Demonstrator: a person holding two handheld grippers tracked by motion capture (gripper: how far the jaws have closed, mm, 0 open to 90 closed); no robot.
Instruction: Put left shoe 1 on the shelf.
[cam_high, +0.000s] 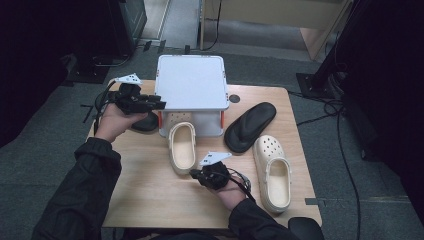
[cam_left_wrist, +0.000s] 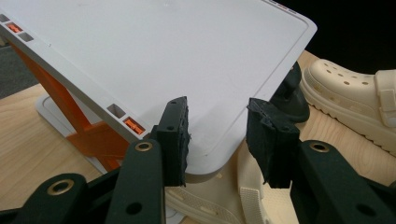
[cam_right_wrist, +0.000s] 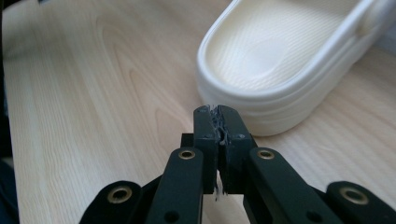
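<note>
From the high view, a white two-tier rack (cam_high: 191, 82) stands at upper centre of the wooden table (cam_high: 150, 190). A cream clog (cam_high: 181, 146) pokes out from under it, a second cream clog (cam_high: 272, 170) lies at right, and a black sole-shaped piece (cam_high: 250, 126) sits between them. The left gripper view alone reveals the rack's orange struts (cam_left_wrist: 51, 93) and smooth matte top, with the left gripper (cam_left_wrist: 219, 135) held wide apart and empty. The right gripper view shows the clog's ribbed footbed (cam_right_wrist: 289, 60). The right gripper (cam_right_wrist: 218, 126) is pressed closed on nothing, just before the heel.
</note>
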